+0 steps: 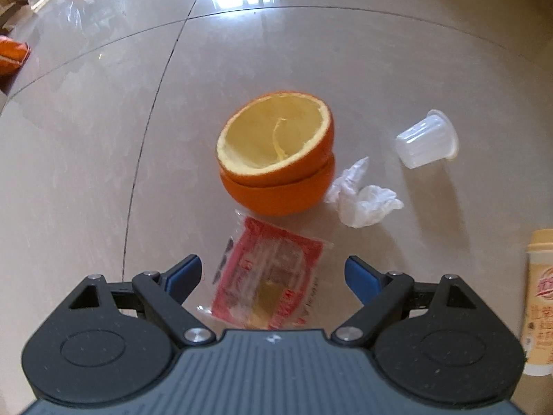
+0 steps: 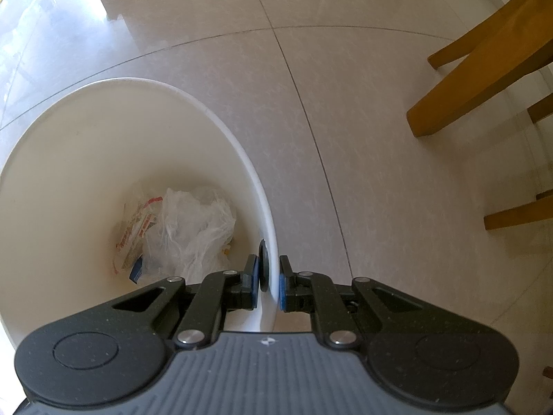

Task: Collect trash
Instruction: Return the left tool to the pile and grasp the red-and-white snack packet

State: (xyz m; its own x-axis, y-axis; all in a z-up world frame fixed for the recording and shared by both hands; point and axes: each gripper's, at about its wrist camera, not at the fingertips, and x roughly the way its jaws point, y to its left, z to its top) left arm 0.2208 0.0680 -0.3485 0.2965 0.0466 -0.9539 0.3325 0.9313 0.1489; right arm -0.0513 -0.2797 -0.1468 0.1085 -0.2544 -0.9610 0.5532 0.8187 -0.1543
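In the left wrist view my left gripper [image 1: 273,276] stands open, pointing down at the tiled floor, with a red and clear snack wrapper [image 1: 269,276] lying between its blue pads, untouched. Just beyond lie two stacked orange peel halves [image 1: 276,159], a crumpled white tissue [image 1: 363,200] and a small clear plastic cup [image 1: 427,140] on its side. In the right wrist view my right gripper [image 2: 269,285] is shut on the rim of a white trash bin [image 2: 238,145]. Inside the bin lie a clear plastic bag [image 2: 193,228] and printed wrappers [image 2: 138,231].
A beige drink cup [image 1: 539,301] stands at the right edge of the left wrist view. An orange package [image 1: 12,55] and clutter lie far left. Wooden chair legs [image 2: 477,79] stand on the floor to the right of the bin.
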